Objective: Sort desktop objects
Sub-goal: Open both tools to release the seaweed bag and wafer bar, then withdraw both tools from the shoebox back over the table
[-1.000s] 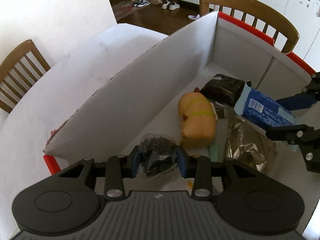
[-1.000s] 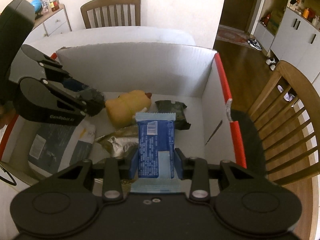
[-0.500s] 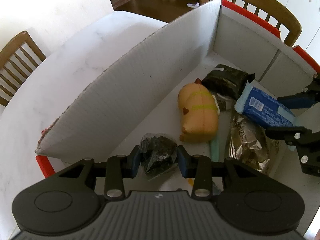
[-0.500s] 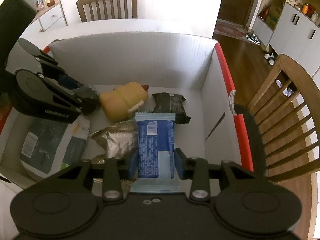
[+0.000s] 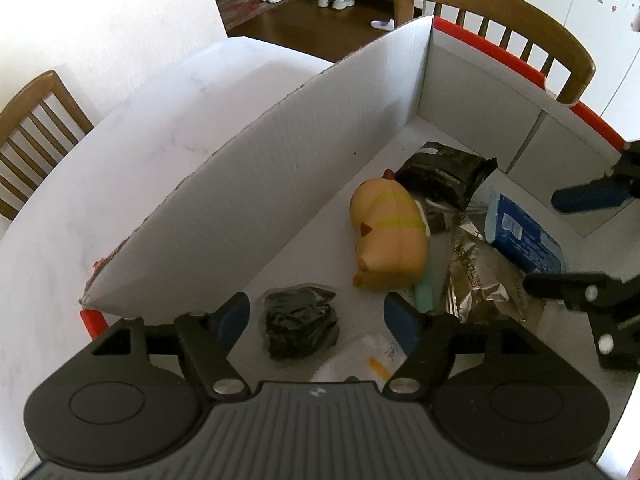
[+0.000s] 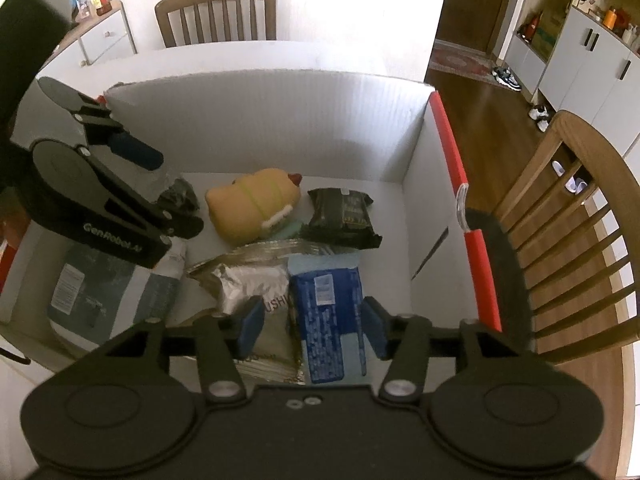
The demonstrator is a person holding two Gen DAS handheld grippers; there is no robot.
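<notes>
Both grippers hang over a white cardboard box [image 5: 280, 168] with red-edged rims. My left gripper [image 5: 316, 312] is open, and a small clear bag of dark bits [image 5: 300, 330] lies on the box floor between its fingers. My right gripper [image 6: 312, 324] is open above a blue snack packet [image 6: 328, 320] that lies on a silver foil bag [image 6: 244, 284]. The box also holds a yellow squishy toy [image 5: 388, 236] and a black snack packet [image 5: 444, 172]. The right gripper shows in the left wrist view [image 5: 576, 240]; the left one shows in the right wrist view [image 6: 160, 188].
A grey-and-white pouch [image 6: 104, 300] lies at the box's left end. The box stands on a white table [image 5: 120, 160]. Wooden chairs [image 6: 568, 240] stand close to the box's far end and at the table's other sides. A white cabinet [image 6: 104, 36] stands at back left.
Both grippers have opened. The left one let go of the bag of dark bits, the right one let go of the blue packet; both items now lie in the box.
</notes>
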